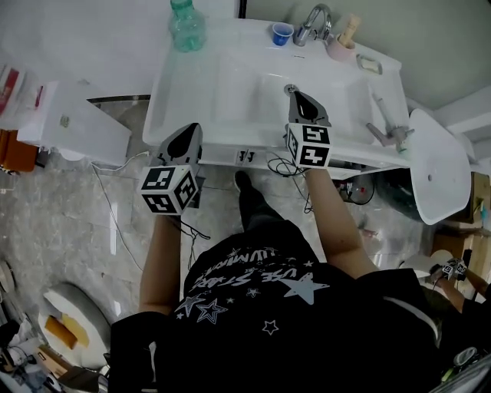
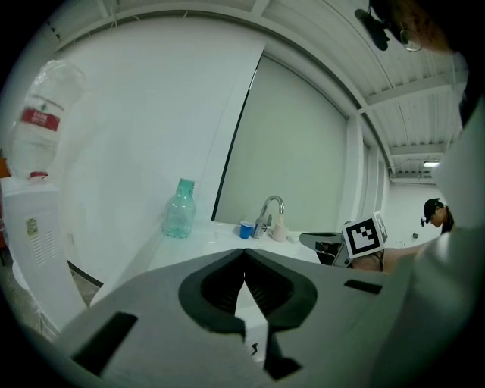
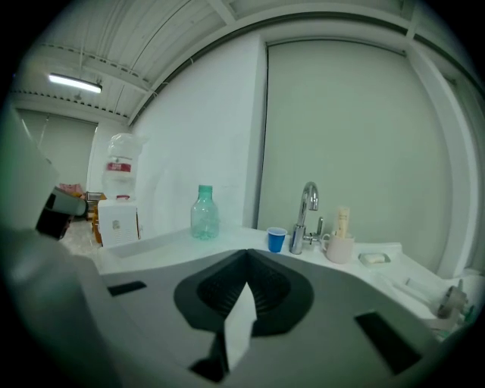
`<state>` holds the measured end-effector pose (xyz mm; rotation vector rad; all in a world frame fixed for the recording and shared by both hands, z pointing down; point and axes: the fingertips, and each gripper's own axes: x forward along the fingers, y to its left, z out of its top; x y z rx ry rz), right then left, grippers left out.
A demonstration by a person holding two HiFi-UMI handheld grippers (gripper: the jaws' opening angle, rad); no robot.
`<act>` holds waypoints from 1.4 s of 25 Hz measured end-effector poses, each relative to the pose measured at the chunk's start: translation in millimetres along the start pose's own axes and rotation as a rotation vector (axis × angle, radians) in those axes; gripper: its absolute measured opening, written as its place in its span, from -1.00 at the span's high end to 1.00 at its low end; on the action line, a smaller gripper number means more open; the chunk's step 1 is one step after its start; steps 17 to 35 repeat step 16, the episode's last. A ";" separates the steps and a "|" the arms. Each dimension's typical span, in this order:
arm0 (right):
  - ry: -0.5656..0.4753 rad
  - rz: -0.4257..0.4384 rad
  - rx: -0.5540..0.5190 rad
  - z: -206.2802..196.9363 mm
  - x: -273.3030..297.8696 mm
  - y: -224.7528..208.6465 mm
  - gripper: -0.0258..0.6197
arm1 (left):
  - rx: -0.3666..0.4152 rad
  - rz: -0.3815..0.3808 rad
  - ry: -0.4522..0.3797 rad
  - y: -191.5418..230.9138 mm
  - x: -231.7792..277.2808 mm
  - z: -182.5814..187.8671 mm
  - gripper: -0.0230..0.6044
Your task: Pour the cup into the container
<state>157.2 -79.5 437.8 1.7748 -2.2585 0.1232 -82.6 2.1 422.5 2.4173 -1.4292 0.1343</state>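
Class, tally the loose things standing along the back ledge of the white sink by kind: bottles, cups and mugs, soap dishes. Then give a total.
Bottles: 1, the green bottle
Cups and mugs: 2, the blue cup and the pink mug
Soap dishes: 1, the soap dish
Total: 4

Sink [image 1: 230, 84] seen steeply from overhead, faced near level from its front by both gripper views, tap [image 1: 316, 21] and blue cup [image 1: 282, 33] shared throughout.
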 end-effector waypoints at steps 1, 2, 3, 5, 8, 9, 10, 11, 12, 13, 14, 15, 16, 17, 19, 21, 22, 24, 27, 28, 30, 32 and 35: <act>-0.003 -0.001 -0.001 -0.8 -8.6 2.6 0.90 | 0.001 -0.001 -0.001 -4.2 -7.7 -2.3 0.89; -0.005 -0.001 -0.004 -1.9 -17.2 5.6 0.90 | 0.002 -0.002 -0.001 -7.7 -15.4 -4.8 0.89; -0.007 -0.001 -0.007 -3.3 -25.9 8.9 0.90 | 0.002 -0.002 -0.001 -10.7 -22.9 -7.1 0.89; -0.007 -0.001 -0.009 -6.0 -43.3 15.1 0.90 | 0.001 -0.004 -0.001 -16.4 -36.8 -10.9 0.89; -0.011 -0.003 -0.001 -9.9 -69.3 21.6 0.90 | 0.002 -0.011 -0.002 -27.2 -55.3 -16.2 0.89; -0.013 -0.005 0.002 -11.1 -77.6 23.1 0.90 | 0.003 -0.014 -0.003 -31.3 -60.8 -18.1 0.89; -0.015 -0.006 0.004 -12.3 -85.5 24.4 0.90 | 0.004 -0.017 -0.003 -35.4 -66.0 -19.9 0.89; -0.017 -0.007 0.007 -13.4 -93.2 25.7 0.90 | 0.006 -0.020 -0.004 -39.5 -70.8 -21.7 0.89; -0.019 -0.006 0.009 -14.6 -100.7 27.2 0.90 | 0.006 -0.023 -0.004 -43.7 -75.3 -23.8 0.89; -0.021 -0.005 0.011 -15.9 -108.1 28.8 0.90 | 0.007 -0.025 -0.004 -47.9 -79.8 -26.3 0.89; -0.023 -0.003 0.012 -17.3 -115.5 30.6 0.90 | 0.006 -0.028 -0.004 -52.2 -84.3 -29.1 0.89; -0.024 0.000 0.012 -18.7 -122.9 32.3 0.90 | 0.005 -0.031 -0.003 -56.5 -88.8 -32.1 0.89; -0.026 0.003 0.013 -20.1 -130.3 34.1 0.90 | 0.004 -0.034 -0.002 -60.8 -93.4 -35.2 0.89; -0.026 0.003 0.013 -20.1 -130.3 34.1 0.90 | 0.004 -0.034 -0.002 -60.8 -93.4 -35.2 0.89; -0.026 0.003 0.013 -20.1 -130.3 34.1 0.90 | 0.004 -0.034 -0.002 -60.8 -93.4 -35.2 0.89; -0.026 0.003 0.013 -20.1 -130.3 34.1 0.90 | 0.004 -0.034 -0.002 -60.8 -93.4 -35.2 0.89; -0.026 0.003 0.013 -20.1 -130.3 34.1 0.90 | 0.004 -0.034 -0.002 -60.8 -93.4 -35.2 0.89; -0.026 0.003 0.013 -20.1 -130.3 34.1 0.90 | 0.004 -0.034 -0.002 -60.8 -93.4 -35.2 0.89; -0.026 0.003 0.013 -20.1 -130.3 34.1 0.90 | 0.004 -0.034 -0.002 -60.8 -93.4 -35.2 0.89; -0.026 0.003 0.013 -20.1 -130.3 34.1 0.90 | 0.004 -0.034 -0.002 -60.8 -93.4 -35.2 0.89; -0.026 0.003 0.013 -20.1 -130.3 34.1 0.90 | 0.004 -0.034 -0.002 -60.8 -93.4 -35.2 0.89; -0.026 0.003 0.013 -20.1 -130.3 34.1 0.90 | 0.004 -0.034 -0.002 -60.8 -93.4 -35.2 0.89; -0.026 0.003 0.013 -20.1 -130.3 34.1 0.90 | 0.004 -0.034 -0.002 -60.8 -93.4 -35.2 0.89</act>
